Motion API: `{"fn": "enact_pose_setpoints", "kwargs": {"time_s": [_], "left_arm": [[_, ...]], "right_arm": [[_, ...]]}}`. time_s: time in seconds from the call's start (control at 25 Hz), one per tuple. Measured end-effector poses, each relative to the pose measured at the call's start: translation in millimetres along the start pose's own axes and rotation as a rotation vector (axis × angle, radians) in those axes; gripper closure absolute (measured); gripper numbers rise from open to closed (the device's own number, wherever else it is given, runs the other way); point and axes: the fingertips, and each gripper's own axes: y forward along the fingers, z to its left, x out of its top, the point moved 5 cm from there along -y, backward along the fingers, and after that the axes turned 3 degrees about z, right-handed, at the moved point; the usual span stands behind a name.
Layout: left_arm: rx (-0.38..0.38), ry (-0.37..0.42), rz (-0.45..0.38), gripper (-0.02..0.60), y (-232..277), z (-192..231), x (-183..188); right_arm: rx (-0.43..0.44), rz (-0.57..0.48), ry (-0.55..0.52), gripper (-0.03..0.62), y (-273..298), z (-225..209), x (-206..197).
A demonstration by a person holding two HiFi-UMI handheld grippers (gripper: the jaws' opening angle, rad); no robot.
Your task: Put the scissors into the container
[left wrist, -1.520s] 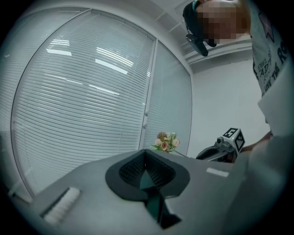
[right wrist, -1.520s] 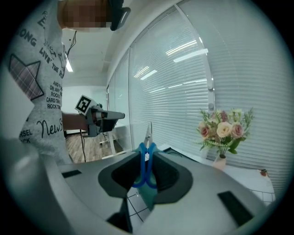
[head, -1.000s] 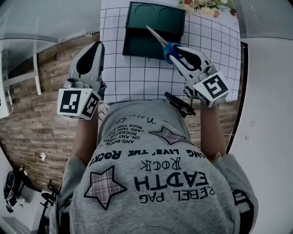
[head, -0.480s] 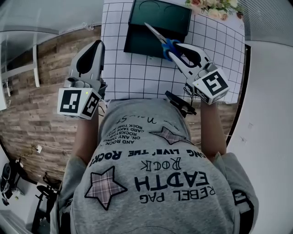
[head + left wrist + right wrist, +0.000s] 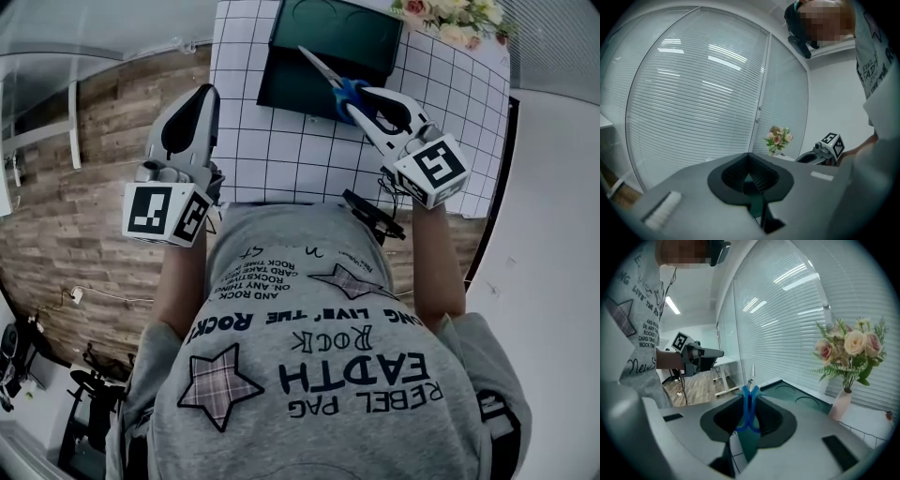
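A white table (image 5: 281,150) covered by a black-lined grid is filling the top of the head view, with a wooden floor (image 5: 84,187) showing to its left. A dark green container (image 5: 281,89) with two round hollows is lying flat on the far part of the table, and a bunch of pale flowers (image 5: 450,19) is standing just beyond its right corner. The left gripper (image 5: 202,91) is hovering beside the table's left edge, over the floor, its jaws resting together with nothing between them. The right gripper (image 5: 360,96) is reaching in from the right and is clamping the blue handles of the scissors (image 5: 326,73). The closed blades are pointing ahead, away from the person, and are lying across the container's near right part in the head view. Whether they are touching it cannot be told.
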Motion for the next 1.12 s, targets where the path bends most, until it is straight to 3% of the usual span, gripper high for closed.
{"fn": "enact_pose_setpoints", "kwargs": {"time_s": [0.56, 1.12], "left_arm": [[0.026, -0.029, 0.031, 0.571, 5, -2, -18], [0.03, -0.066, 0.077, 0.571, 18, 0, -41]], "right_arm": [[0.031, 0.054, 0.018, 0.5, 19, -10, -24], [0.056, 0.176, 0.037, 0.5, 45, -24, -52]]}}
